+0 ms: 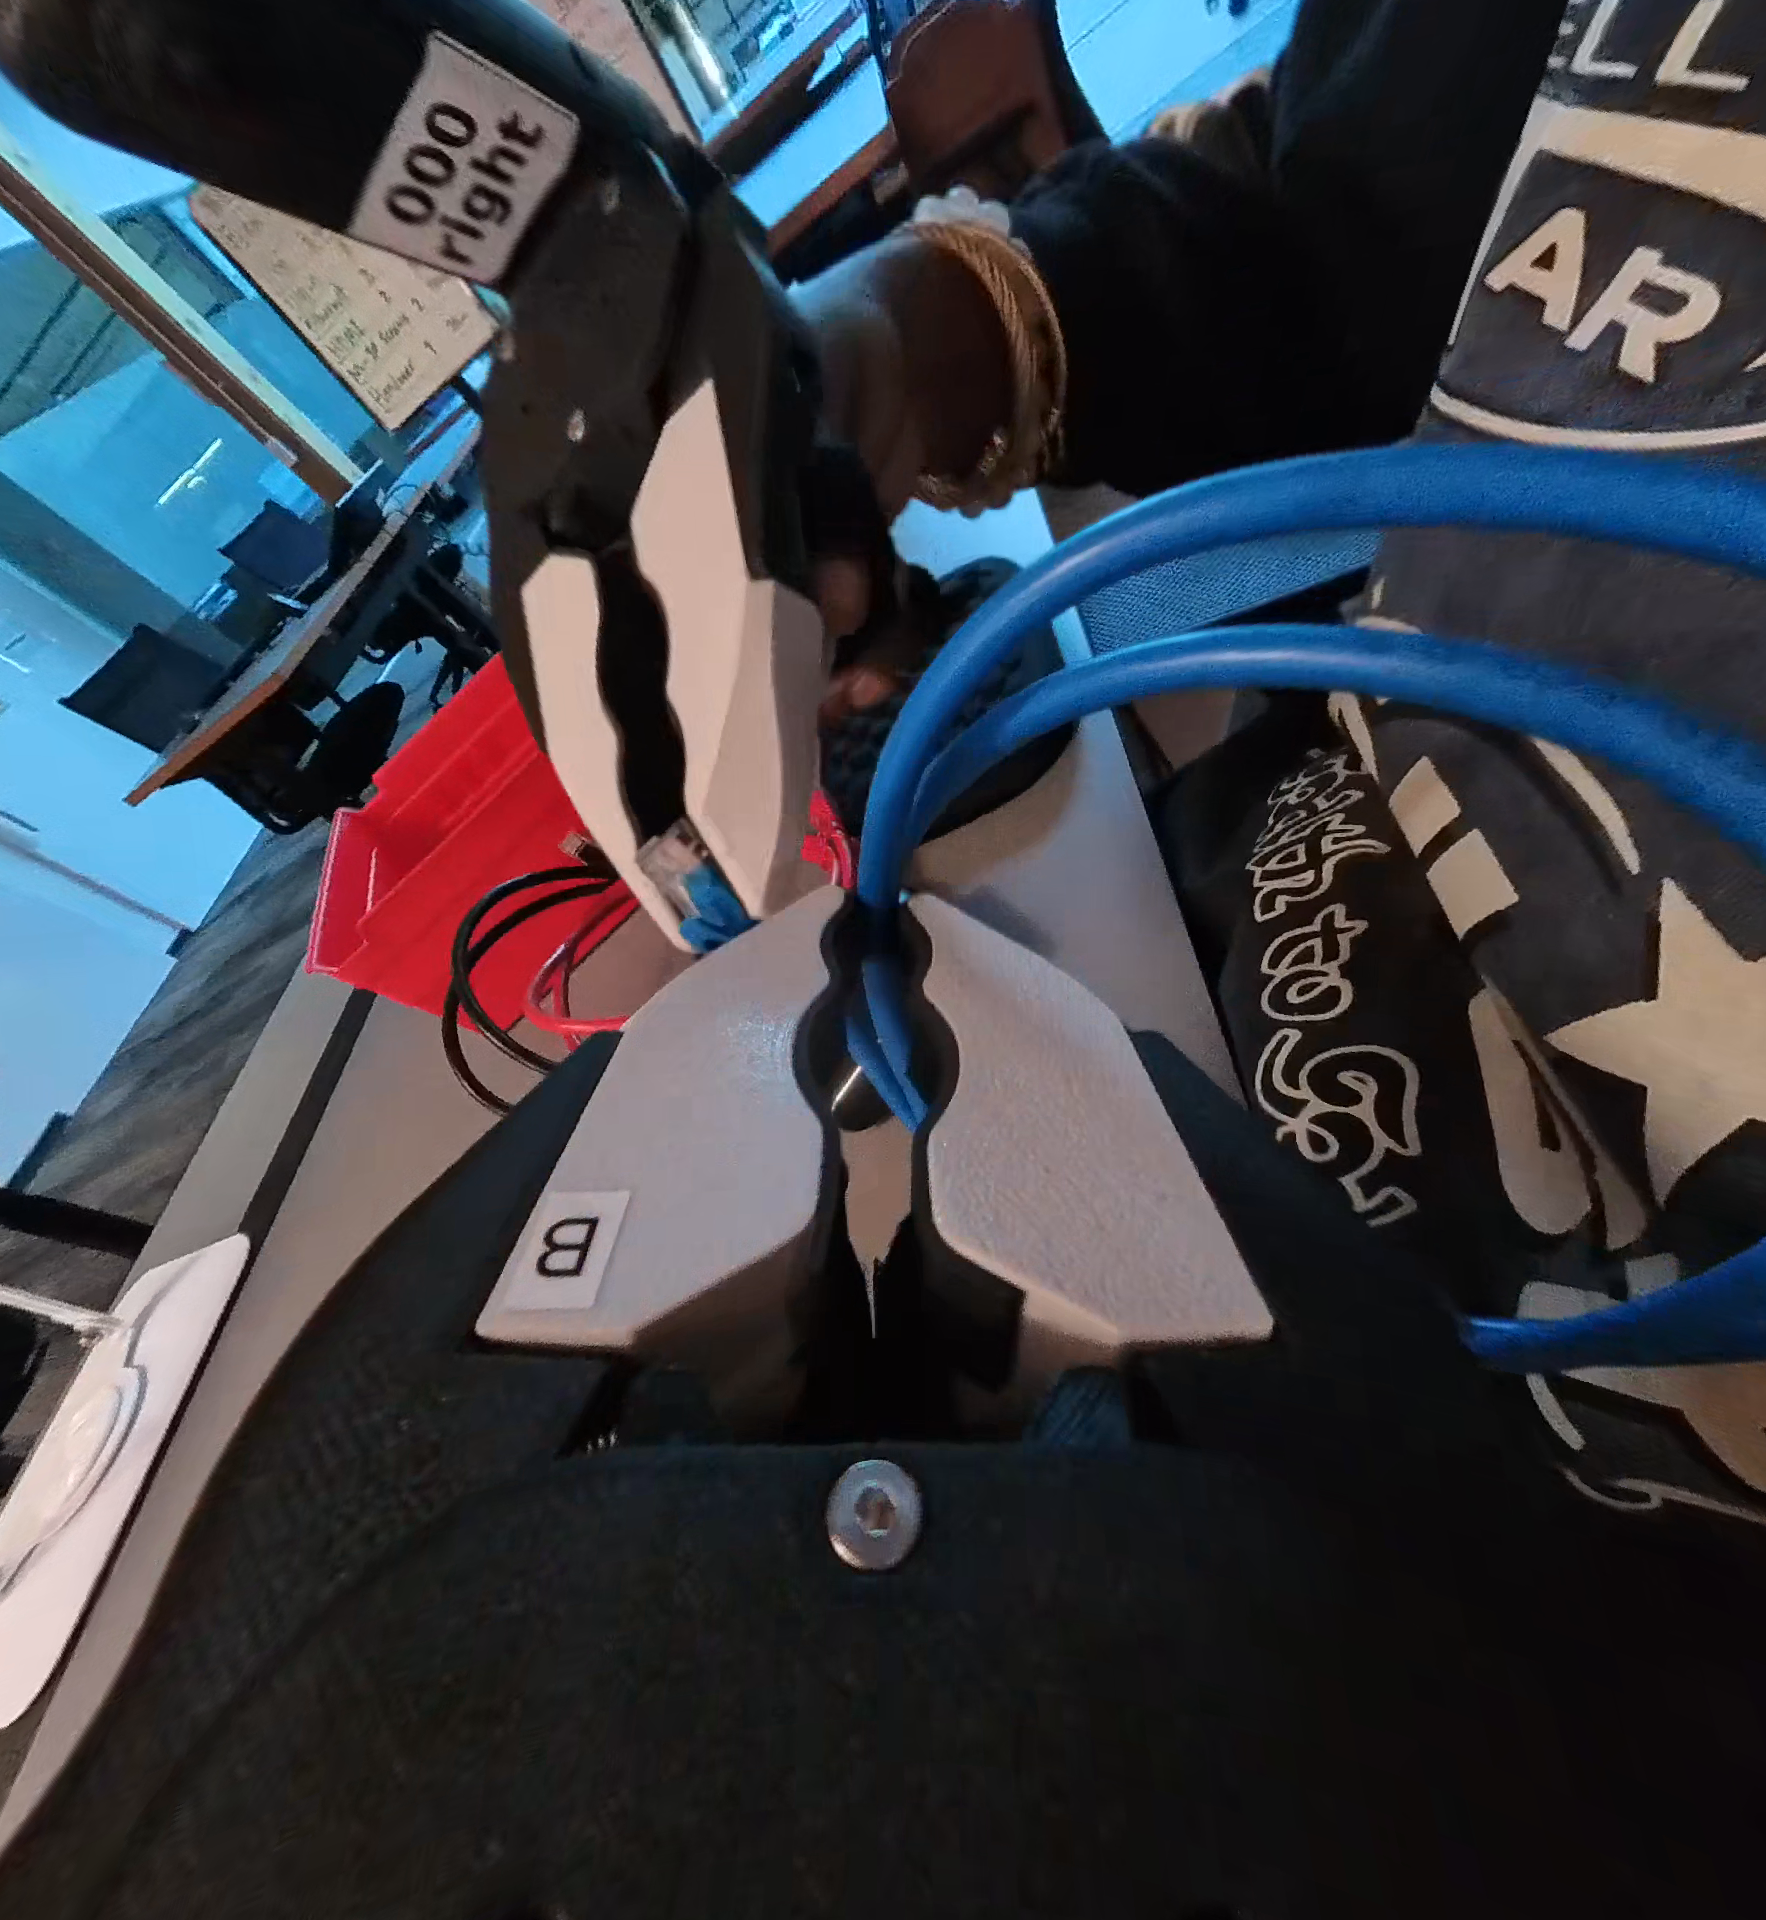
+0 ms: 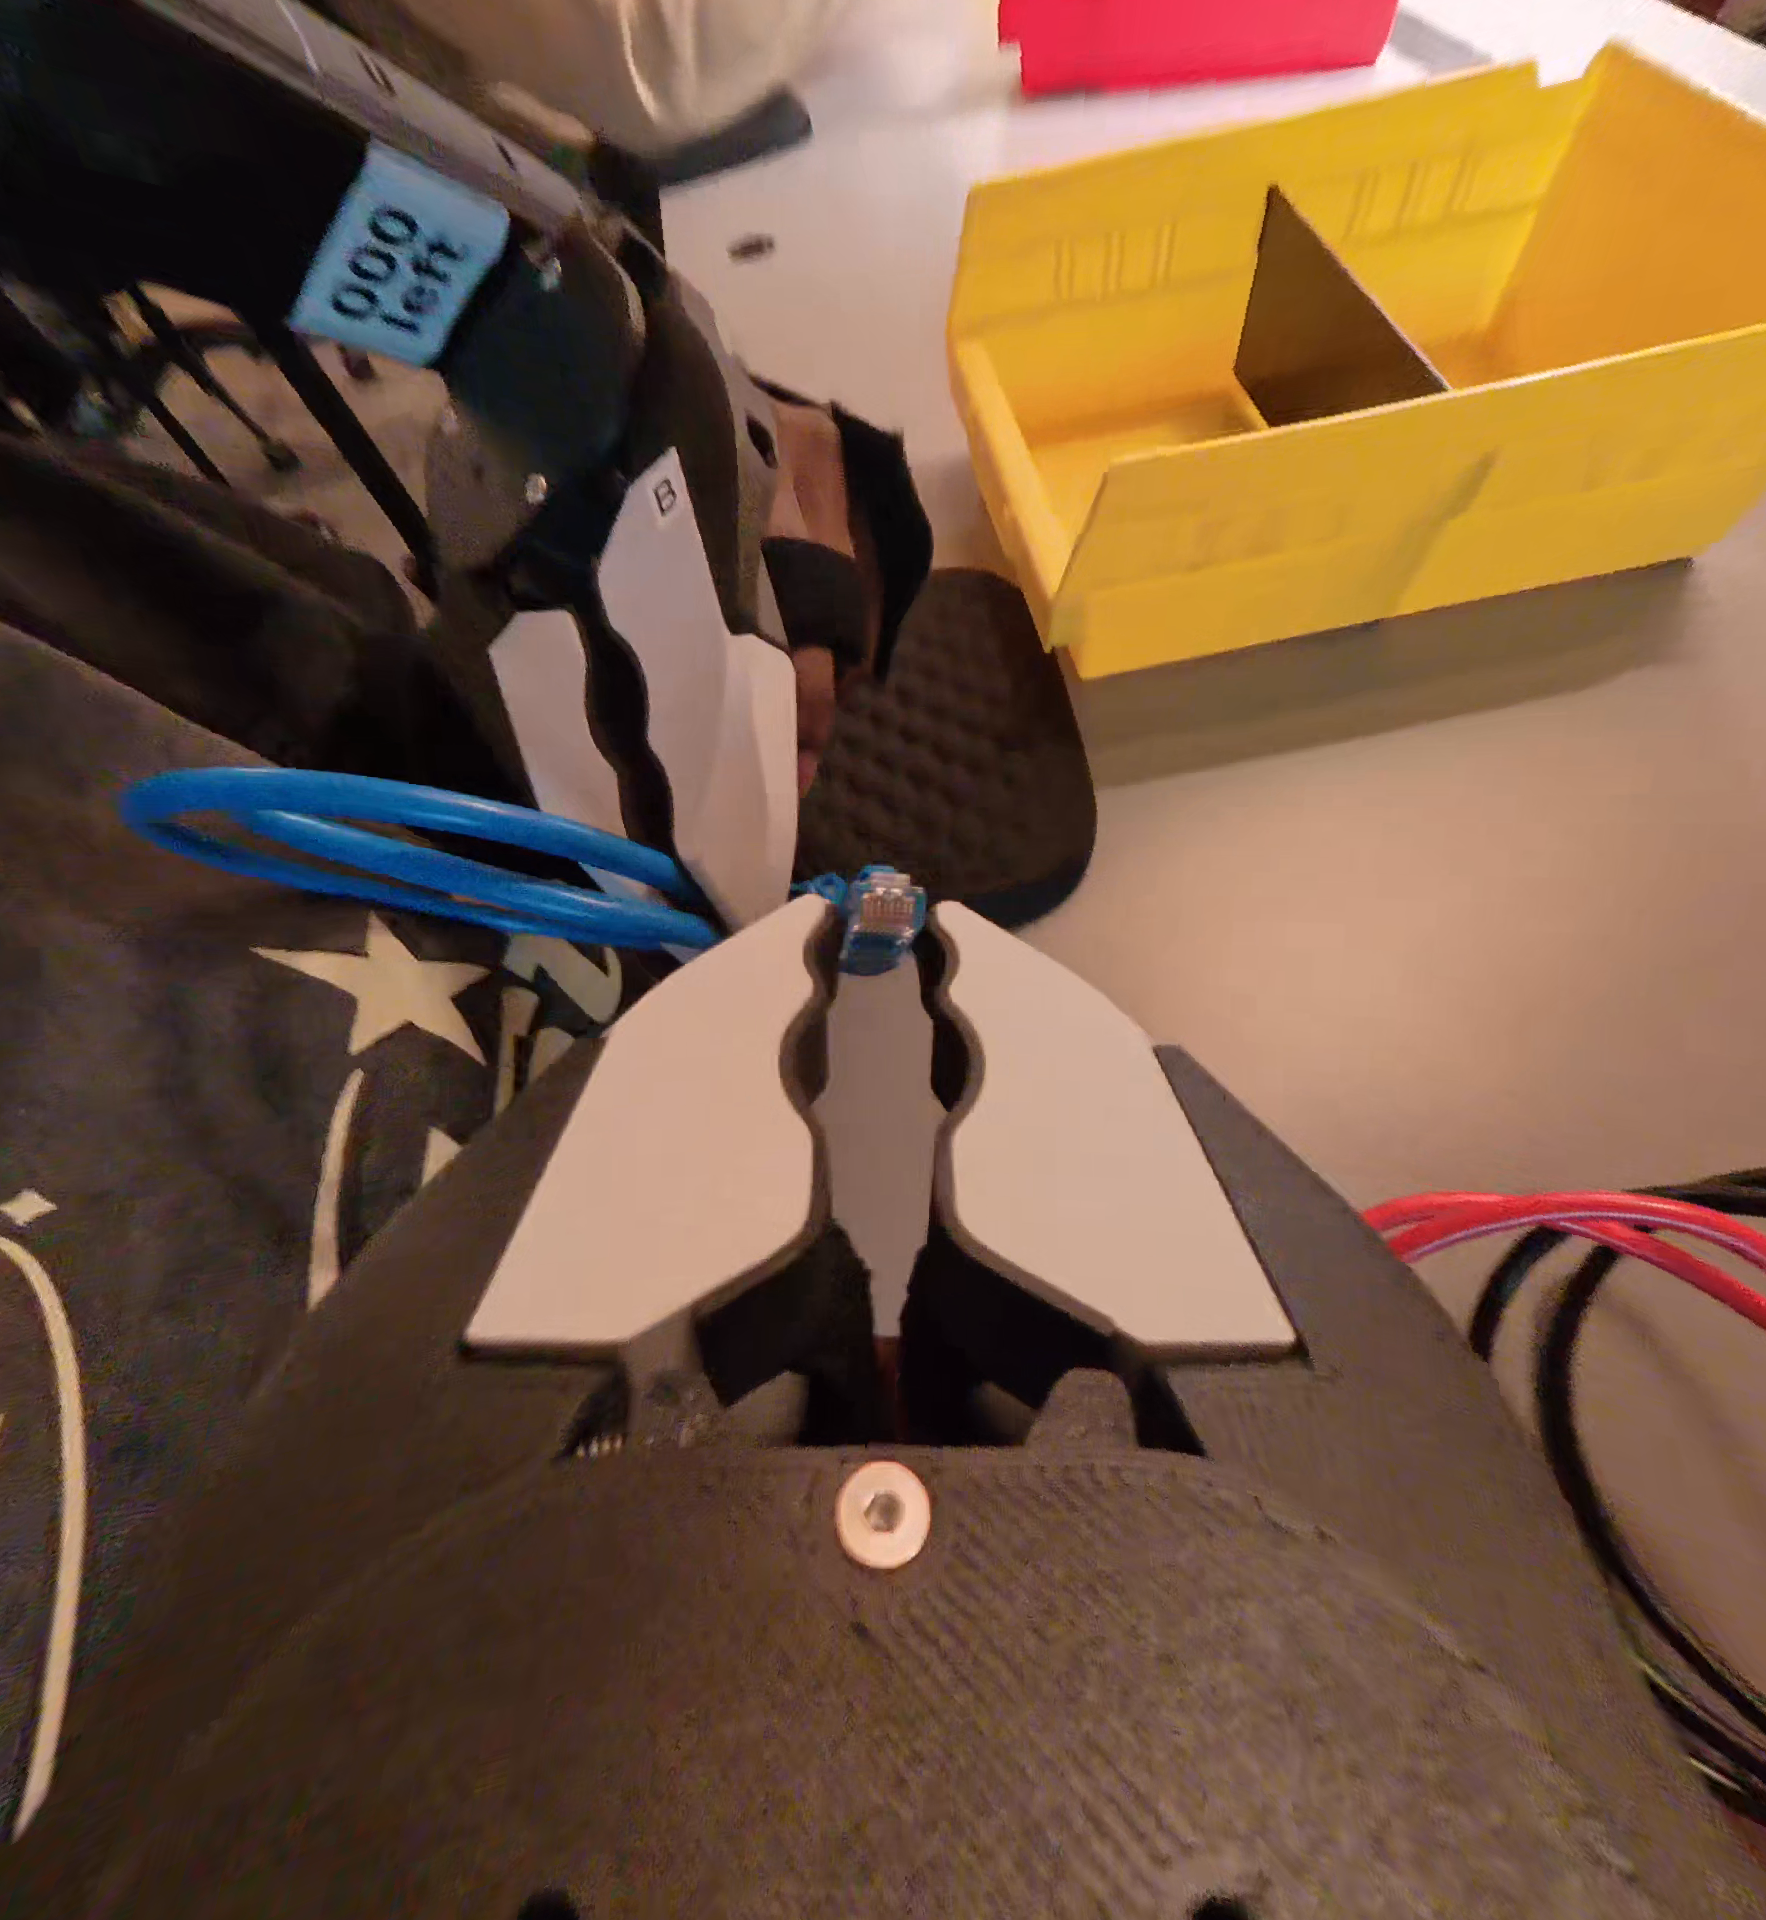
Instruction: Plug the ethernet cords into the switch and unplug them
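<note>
Cable loops fill the right side of the left wrist view: a blue ethernet cord bundled into several turns, pinched between the tips of the left tongs, which are closed narrowly on the gathered strands. The loops arc away to the right, in front of a person's dark printed garment.

Just beyond those tips, the right tongs come down from the upper left and hold the cord's clear plug with its blue boot. In the right wrist view the same plug sits between the fingertips of the right tongs, contacts facing the camera; the jaws are narrow around it, with a slim gap behind the plug. The left tongs reach in from the upper left, their tips almost touching the right ones, and the blue loops hang to their left.

On the grey surface a yellow bin with a dark divider stands at the far right, a red bin farther back, and a dark padded mat just behind the plug. Red and black wires lie near the right edge. The switch cannot be made out in either view.
</note>
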Demonstrator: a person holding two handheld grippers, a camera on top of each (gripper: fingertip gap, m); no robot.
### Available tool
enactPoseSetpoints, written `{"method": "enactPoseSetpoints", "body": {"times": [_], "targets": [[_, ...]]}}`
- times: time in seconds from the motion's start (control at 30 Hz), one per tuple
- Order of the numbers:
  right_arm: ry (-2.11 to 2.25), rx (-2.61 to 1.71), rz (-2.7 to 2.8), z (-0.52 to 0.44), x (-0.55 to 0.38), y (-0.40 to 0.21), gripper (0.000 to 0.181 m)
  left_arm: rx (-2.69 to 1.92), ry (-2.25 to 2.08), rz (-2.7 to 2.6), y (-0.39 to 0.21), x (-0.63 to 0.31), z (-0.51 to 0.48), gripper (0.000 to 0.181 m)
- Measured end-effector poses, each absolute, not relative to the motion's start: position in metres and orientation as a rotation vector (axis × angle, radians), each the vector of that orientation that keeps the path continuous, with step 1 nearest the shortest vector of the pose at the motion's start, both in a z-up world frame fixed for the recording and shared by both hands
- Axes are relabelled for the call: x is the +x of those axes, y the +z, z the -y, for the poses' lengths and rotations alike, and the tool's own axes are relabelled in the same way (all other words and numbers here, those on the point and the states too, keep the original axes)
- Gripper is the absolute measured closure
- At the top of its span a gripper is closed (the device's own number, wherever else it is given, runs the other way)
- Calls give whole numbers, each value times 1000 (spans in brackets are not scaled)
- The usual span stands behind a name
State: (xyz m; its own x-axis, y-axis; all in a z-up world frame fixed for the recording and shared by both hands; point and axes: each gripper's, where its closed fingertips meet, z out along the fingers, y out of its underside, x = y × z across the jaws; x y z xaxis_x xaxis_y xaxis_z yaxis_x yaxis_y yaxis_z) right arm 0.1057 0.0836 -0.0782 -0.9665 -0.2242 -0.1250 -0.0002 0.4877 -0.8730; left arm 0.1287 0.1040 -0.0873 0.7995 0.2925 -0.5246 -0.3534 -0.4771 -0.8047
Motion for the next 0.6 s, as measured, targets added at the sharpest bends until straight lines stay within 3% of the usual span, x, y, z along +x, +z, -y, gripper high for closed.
{"method": "enactPoseSetpoints", "body": {"times": [0.13, 0.2, 0.37, 0.5, 0.6], "targets": [[-1579, -376, -2581, -82, 103, -63, 170, -1865, 847, -22, -79, 122, -101, 174], [-1689, -493, -2639, -84, 94, -50, 170, -1782, 881, -2, -70, 118, -93, 161], [-1935, -691, -2710, -99, 78, -12, 170, -1314, 810, 145, -29, 108, -49, 150], [-2232, -778, -2476, -108, 84, 41, 170, -907, 765, 501, -17, 68, 13, 149], [-2484, -777, -2034, -111, 106, 95, 170, -886, 730, 645, -31, 47, 11, 146]]}}
